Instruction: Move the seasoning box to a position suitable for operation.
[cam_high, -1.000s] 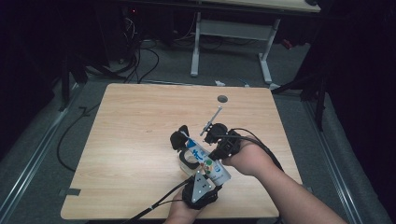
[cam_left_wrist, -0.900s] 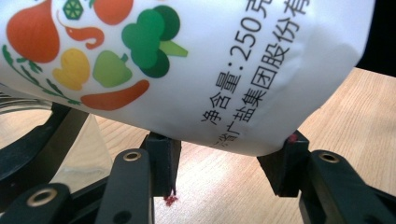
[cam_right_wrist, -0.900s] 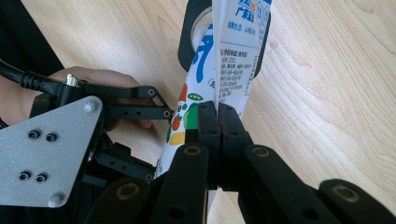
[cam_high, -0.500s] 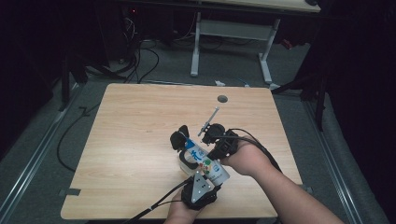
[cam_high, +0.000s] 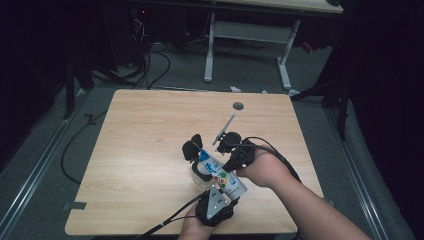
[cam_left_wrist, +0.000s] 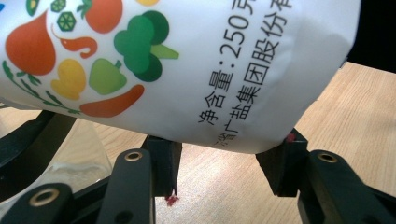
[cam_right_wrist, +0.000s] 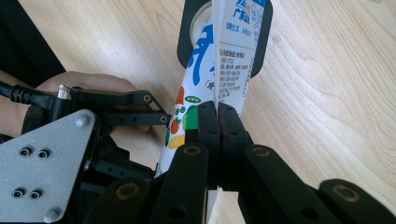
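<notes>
Nearest you, your left gripper (cam_high: 216, 202) sits at the desk's (cam_high: 150, 150) front edge, and its fingers (cam_left_wrist: 163, 161) stand on either side of the lower end of the salt pouch (cam_high: 220, 175). The left gripper view shows them touching the pouch's underside, but you cannot tell from it whether they truly clamp or only cradle it. Just beyond, your right gripper (cam_high: 235, 159) comes in from the right with its fingers (cam_right_wrist: 218, 126) pressed together on the pouch's flat seam, pinching it firmly.

The pouch is held off the desk, slanting away from you, with its far end over a small clear cup (cam_high: 200, 175) that stands beneath it, next to a black part (cam_high: 192, 147). A thin grey rod (cam_high: 224, 129) lies farther out, near a round hole (cam_high: 238, 106) in the desk.

Expect the pouch to be soft and slick, a printed film bag with loose grains inside that shift as you tilt it; probably moderately heavy for its size. The stiff seam where your right fingers bite is the best hold, while the belly will buckle. Support the lower end so the weight does not swing.

Against half a second ago, the pouch and both grippers lie almost exactly where they were; any tilt change is too slight to call.
</notes>
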